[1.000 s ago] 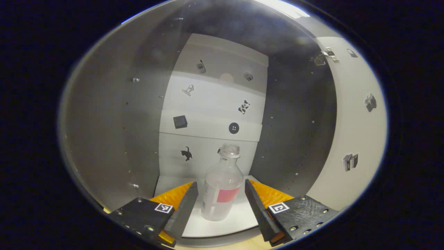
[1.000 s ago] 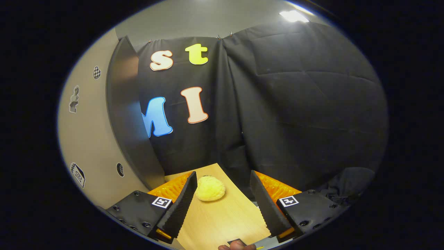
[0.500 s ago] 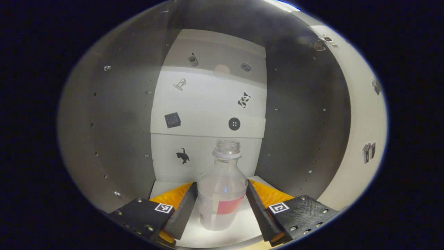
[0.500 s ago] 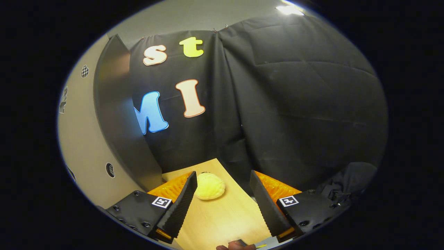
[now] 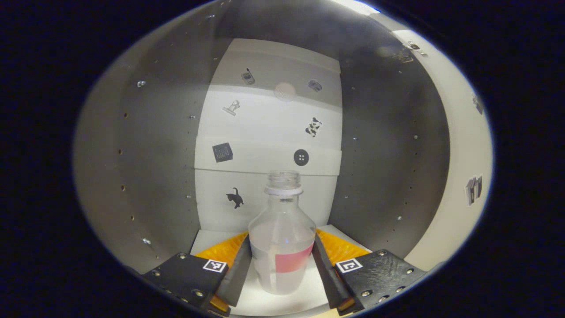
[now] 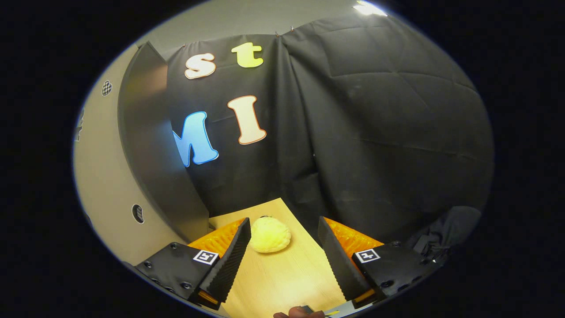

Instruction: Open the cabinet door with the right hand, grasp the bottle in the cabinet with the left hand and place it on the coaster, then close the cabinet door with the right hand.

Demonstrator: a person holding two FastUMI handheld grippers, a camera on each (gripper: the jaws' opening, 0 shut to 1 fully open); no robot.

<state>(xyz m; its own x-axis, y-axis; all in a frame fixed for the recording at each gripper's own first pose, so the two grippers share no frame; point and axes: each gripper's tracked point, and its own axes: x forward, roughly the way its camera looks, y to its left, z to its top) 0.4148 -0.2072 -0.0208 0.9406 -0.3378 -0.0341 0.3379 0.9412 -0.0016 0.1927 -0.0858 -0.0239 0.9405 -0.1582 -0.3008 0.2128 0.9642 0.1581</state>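
Observation:
A clear, uncapped bottle [image 5: 282, 247] with a red label stands upright on the white floor of the cabinet [image 5: 212, 236]. My left gripper [image 5: 282, 240] reaches into the cabinet, and both of its fingers rest against the bottle's sides at shoulder height. The cabinet door [image 5: 459, 154] hangs open on the right of the left gripper view. In the right gripper view my right gripper [image 6: 284, 225] is open above the wooden table [image 6: 282, 278], holding nothing. A yellow round coaster [image 6: 269, 235] lies on the table just ahead of its left finger.
Grey side walls [image 5: 145, 168] close in on both sides of the bottle, and a white back panel [image 5: 265, 128] carries small stickers. A pale cabinet panel [image 6: 101, 185] with a dark edge stands left of my right gripper. The table ends close behind the coaster.
My left gripper has moved deeper into the cabinet and its fingers have closed from either side onto the bottle. The right gripper has barely shifted and stays open.

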